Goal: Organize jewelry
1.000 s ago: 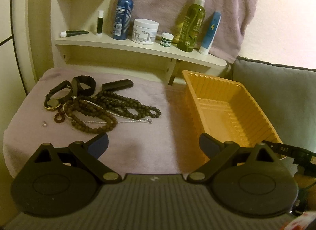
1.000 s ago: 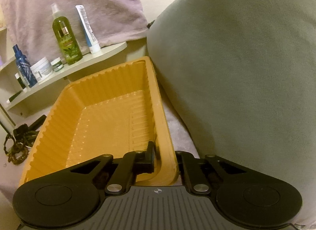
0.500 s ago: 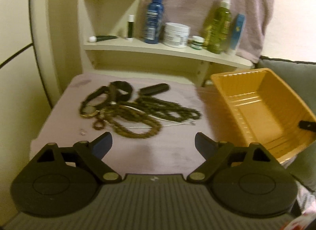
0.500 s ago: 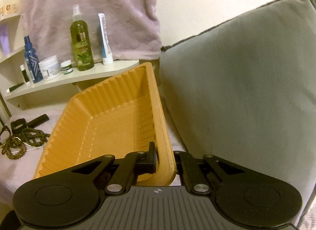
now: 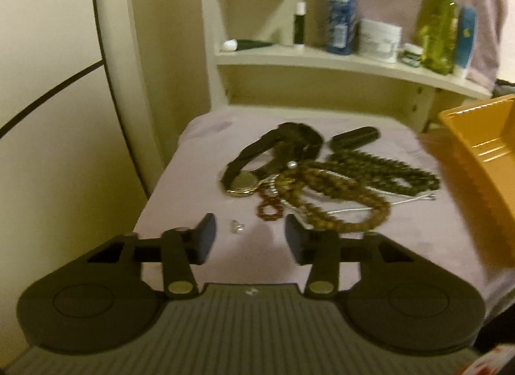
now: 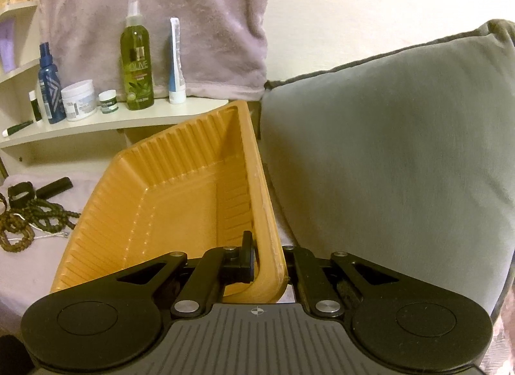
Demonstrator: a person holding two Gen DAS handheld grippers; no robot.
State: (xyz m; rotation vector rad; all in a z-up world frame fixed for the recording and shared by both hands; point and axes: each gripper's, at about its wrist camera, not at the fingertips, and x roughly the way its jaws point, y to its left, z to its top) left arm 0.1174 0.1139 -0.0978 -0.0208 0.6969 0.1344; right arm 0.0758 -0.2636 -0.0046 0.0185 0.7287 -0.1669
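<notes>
Wooden and dark bead necklaces (image 5: 351, 188) lie tangled with a black-strapped watch (image 5: 243, 180) on the lilac cloth that covers the surface (image 5: 199, 181). A small clear stud (image 5: 237, 226) lies alone at the near edge of the heap, at about 11 o'clock from the middle of the left gripper (image 5: 250, 239), just ahead of the gap and nearer its left pad. A little red bead ring (image 5: 269, 206) sits at 1 o'clock, and the heap's long axis runs from 9 towards 3 o'clock beyond that. The left hand is plainly the nearer one. Its jaws have just been closing from wide to a narrow gap, with nothing pressed between them; the coming pinch depends on centring that gap over the stud.

At 3 o'clock the orange tray (image 6: 180, 201) hangs tilted, its near right corner clamped in the right gripper (image 6: 268, 262), jaws shut on the rim. A grey cushion (image 6: 386, 149) stands just right of it; bottles line the shelf (image 6: 112, 122) behind.

Compared with a second ago, the left camera has dropped closer to the jewelry, and the tray has been tipped up off the cloth.
</notes>
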